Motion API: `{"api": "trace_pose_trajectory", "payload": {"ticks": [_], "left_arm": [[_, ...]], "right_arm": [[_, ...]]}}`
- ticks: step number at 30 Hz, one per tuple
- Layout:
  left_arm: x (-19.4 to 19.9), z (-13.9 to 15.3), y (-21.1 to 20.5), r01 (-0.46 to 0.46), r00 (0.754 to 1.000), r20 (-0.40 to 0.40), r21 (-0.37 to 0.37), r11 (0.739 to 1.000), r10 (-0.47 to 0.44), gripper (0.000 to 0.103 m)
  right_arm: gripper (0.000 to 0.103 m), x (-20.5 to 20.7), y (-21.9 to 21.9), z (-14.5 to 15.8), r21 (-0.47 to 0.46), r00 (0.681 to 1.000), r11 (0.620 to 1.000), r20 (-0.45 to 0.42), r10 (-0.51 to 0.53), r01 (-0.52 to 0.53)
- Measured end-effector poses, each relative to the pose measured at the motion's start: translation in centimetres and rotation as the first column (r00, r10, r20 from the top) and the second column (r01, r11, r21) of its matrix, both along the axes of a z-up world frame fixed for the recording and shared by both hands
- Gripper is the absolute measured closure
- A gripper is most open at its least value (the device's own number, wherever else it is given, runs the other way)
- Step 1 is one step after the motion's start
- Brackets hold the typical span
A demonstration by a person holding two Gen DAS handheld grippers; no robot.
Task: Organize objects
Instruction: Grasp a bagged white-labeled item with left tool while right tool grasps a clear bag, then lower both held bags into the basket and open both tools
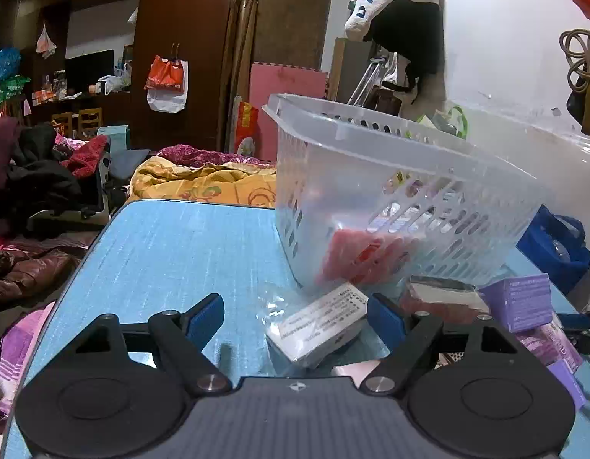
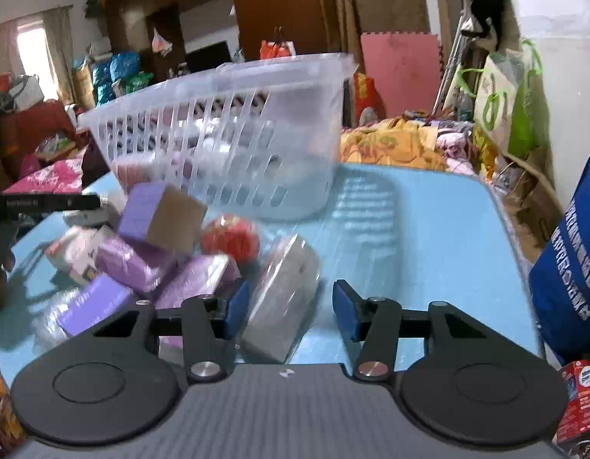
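Observation:
A clear plastic basket (image 1: 371, 176) is tilted above the blue table (image 1: 172, 252), with a red item (image 1: 356, 256) low inside it. It also shows tilted in the right wrist view (image 2: 233, 130). My left gripper (image 1: 295, 317) is open, with a plastic-wrapped white box (image 1: 317, 325) lying between its fingers. My right gripper (image 2: 291, 308) is open around the near end of a plastic-wrapped grey box (image 2: 283, 294). Several purple boxes (image 2: 157, 260) and a red packet (image 2: 229, 237) lie piled on the table to its left.
A purple box (image 1: 520, 302) and a dark packet (image 1: 444, 294) lie right of the left gripper. A blue bag (image 2: 570, 267) stands at the table's right edge. A red carton (image 2: 577, 401) is at lower right. Bedding and clothes surround the table.

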State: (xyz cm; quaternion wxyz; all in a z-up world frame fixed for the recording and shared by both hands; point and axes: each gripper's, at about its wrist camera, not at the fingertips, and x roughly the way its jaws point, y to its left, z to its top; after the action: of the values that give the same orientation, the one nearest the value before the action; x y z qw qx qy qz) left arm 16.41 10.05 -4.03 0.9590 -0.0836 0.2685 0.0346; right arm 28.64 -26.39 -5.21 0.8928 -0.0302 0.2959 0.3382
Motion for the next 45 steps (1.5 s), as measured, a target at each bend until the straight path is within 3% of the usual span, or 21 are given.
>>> {"api": "trace_pose_trajectory", "payload": {"ticks": [3,5,11,13,14,16,18,21,26,45], "left_arm": [[0.5,-0.1,-0.3,-0.003,1.0,-0.01,0.0,1.0,0.003,0.018],[0.9,-0.1,-0.5,-0.007,1.0,-0.021,0.014,1.0,0.007,0.018],[2.2,-0.7,-1.2,-0.009,0.997,-0.078,0.01,1.0,0.009,0.019],[1.9,-0.6,-1.4,0.009,0.998,-0.064,0.01,1.0,-0.008,0.027],[1.6,-0.6,-1.7,0.013,0.998,-0.067,0.015,1.0,-0.011,0.038],[0.9,-0.6,-1.9,0.014,0.998,-0.063,0.021,1.0,-0.013,0.05],[-0.1,-0.4,-1.8,0.026,0.999,-0.027,-0.002,1.0,-0.026,0.056],[-1.5,-0.2,-1.0,0.042,0.998,0.049,-0.071,0.997,-0.039,0.057],[-2.3,-0.4,0.1,0.016,0.995,0.099,-0.147,0.989,-0.001,0.058],[-4.0,0.3,-0.4,0.091,0.971,0.231,-0.135,0.987,-0.058,0.058]], "right_arm": [[0.052,-0.5,0.4,0.0,-0.037,1.0,0.999,0.024,-0.003,0.004],[0.059,-0.8,0.5,-0.1,-0.059,0.999,0.998,0.044,-0.009,0.011],[0.059,-1.0,-0.3,-0.1,-0.021,0.999,0.999,0.036,-0.029,0.03],[0.059,-1.1,-0.6,0.0,0.0,0.999,0.999,0.04,-0.034,0.034],[0.06,-1.1,-0.8,0.0,0.008,0.998,0.999,0.042,-0.036,0.036],[0.06,-1.2,-1.0,0.0,0.031,0.998,0.999,0.044,-0.039,0.037],[0.06,-1.2,-1.4,0.1,0.062,0.998,0.997,0.052,-0.038,0.035],[0.06,-1.2,-1.9,0.2,0.104,0.998,0.994,0.055,-0.043,0.037],[0.06,-1.2,-1.8,0.2,0.109,0.996,0.993,0.071,-0.051,0.043],[0.06,-2.0,-2.4,0.4,0.163,0.991,0.986,0.125,-0.053,0.032]]}}
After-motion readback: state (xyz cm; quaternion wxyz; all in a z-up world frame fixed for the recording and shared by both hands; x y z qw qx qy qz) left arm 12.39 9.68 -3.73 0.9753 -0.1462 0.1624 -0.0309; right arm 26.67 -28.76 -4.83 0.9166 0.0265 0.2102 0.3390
